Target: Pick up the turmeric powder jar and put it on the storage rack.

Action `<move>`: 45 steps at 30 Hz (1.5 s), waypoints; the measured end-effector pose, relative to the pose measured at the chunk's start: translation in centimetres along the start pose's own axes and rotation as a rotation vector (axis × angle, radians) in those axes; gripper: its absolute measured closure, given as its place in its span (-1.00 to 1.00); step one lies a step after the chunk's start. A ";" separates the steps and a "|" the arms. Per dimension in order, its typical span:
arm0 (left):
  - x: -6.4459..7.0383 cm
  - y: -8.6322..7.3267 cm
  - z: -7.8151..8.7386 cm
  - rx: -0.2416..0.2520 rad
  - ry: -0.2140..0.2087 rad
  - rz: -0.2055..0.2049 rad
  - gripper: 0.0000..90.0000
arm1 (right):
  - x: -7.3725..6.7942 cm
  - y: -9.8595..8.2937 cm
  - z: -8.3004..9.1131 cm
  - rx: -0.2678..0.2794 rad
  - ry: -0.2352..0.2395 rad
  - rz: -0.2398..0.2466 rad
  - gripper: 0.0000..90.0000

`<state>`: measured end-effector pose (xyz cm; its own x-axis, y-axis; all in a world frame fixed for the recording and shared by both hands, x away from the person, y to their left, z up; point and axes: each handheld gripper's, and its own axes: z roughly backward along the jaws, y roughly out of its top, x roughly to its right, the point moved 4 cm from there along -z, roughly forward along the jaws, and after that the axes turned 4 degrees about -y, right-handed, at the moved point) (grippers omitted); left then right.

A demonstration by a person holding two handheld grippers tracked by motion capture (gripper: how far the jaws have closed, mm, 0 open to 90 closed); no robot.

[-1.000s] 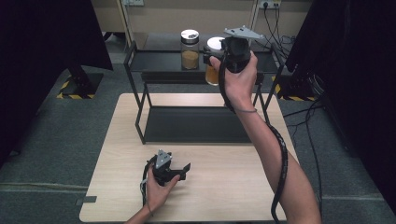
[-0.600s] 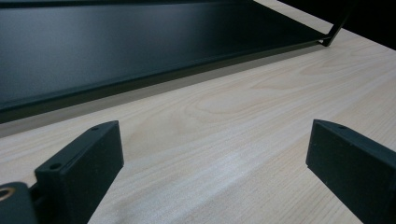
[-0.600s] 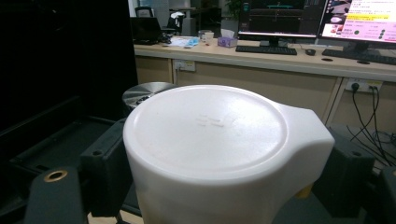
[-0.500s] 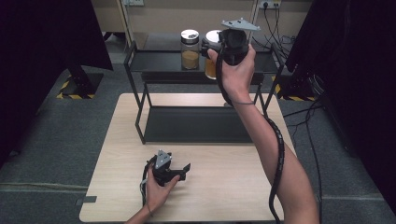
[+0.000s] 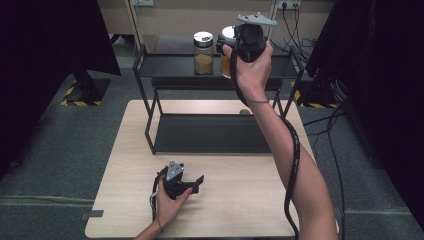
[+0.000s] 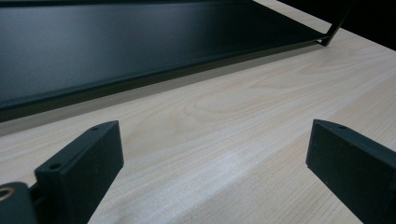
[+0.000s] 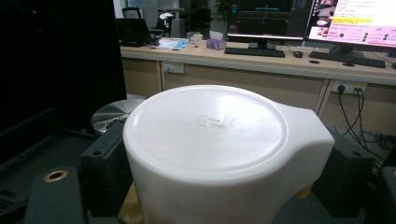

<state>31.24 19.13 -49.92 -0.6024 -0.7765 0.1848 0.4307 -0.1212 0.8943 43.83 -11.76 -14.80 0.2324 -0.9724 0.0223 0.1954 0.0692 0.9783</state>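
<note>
My right gripper (image 5: pixel 231 46) is raised over the black rack's top shelf (image 5: pixel 170 67) and shut on a jar with a white lid (image 5: pixel 226 64) and amber contents. In the right gripper view that white lid (image 7: pixel 210 135) sits between my two jaws, which press on its sides. A second jar with a silver lid (image 5: pixel 203 52) stands just left of it on the shelf, and its silver lid (image 7: pixel 109 114) shows behind my left jaw. Whether the held jar rests on the shelf I cannot tell. My left gripper (image 5: pixel 197 184) lies low on the wooden table (image 5: pixel 240 200), open, with bare wood between its fingers (image 6: pixel 84 163).
The rack's lower shelf (image 5: pixel 210 132) is a black tray on the table, right ahead of the left gripper (image 6: pixel 215 163). Dark screens stand on both sides. Behind the rack is a desk with monitors (image 7: pixel 355 21). A cable trails down the right forearm.
The right gripper has carried the white-lidded jar upward and farther back along the top shelf, closer to the silver-lidded jar. The left gripper has stayed still.
</note>
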 end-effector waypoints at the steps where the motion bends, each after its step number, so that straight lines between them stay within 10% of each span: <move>1: 0.0 0.0 0.0 -0.001 0.000 -0.001 -0.93 | 0.0 0.0 -0.2 0.002 -0.004 0.003 -0.56; 45: 0.1 -0.1 0.1 -0.004 -0.002 -0.001 -0.93 | 0.1 -0.9 -4.5 -0.007 -0.049 -0.011 -0.56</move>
<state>31.05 19.11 -49.89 -0.6043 -0.7751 0.1843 0.4323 -0.1246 0.8931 47.98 -10.89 -16.59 0.1838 -0.9827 0.0221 0.2041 0.0601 0.9771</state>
